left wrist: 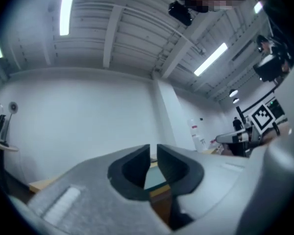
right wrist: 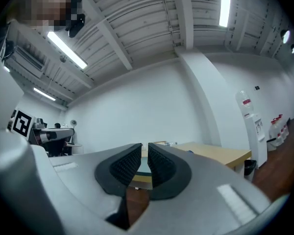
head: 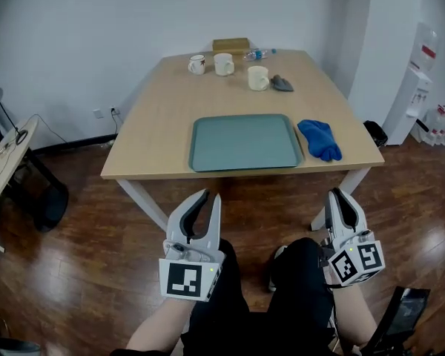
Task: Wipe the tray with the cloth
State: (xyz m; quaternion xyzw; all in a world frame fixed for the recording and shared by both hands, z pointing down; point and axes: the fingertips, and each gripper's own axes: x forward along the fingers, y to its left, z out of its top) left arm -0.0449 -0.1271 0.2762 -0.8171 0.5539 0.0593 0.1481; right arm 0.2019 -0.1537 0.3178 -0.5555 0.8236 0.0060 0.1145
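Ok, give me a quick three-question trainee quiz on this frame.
1. True or false: the blue cloth lies on the tray.
2. How many mugs stand on the table?
3. The left claw and right claw hold: A the blue cloth, B a mug, C nothing.
Key: 1 false, it lies on the table right of the tray; 2 three; 3 C.
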